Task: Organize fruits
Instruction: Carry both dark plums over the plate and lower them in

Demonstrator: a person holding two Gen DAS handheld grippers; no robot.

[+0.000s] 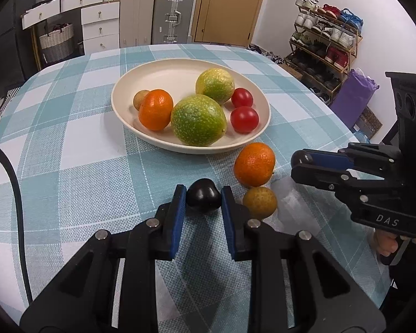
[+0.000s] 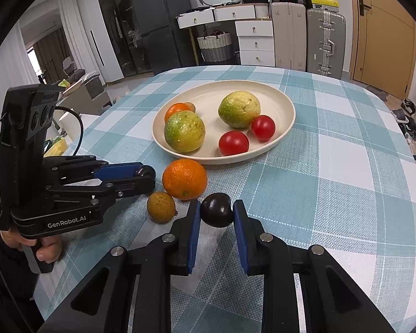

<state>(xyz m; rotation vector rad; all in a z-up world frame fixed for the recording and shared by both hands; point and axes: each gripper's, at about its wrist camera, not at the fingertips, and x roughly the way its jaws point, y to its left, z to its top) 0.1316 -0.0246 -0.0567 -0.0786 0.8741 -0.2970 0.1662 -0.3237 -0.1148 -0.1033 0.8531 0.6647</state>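
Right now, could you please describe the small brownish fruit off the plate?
Start at the cream plate on the checked tablecloth. A loose orange lies on the cloth before it. Beside that orange sits the small brownish fruit, duller and much smaller.

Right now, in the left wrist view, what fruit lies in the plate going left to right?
Small brown fruit → orange → large green fruit → front tomato. The rear green fruit and rear tomato overlap these, so they are left out.

Left gripper (image 1: 203, 194) and right gripper (image 2: 216, 208) angle downward side by side, their fingers (image 1: 179, 208) pinched in tight.
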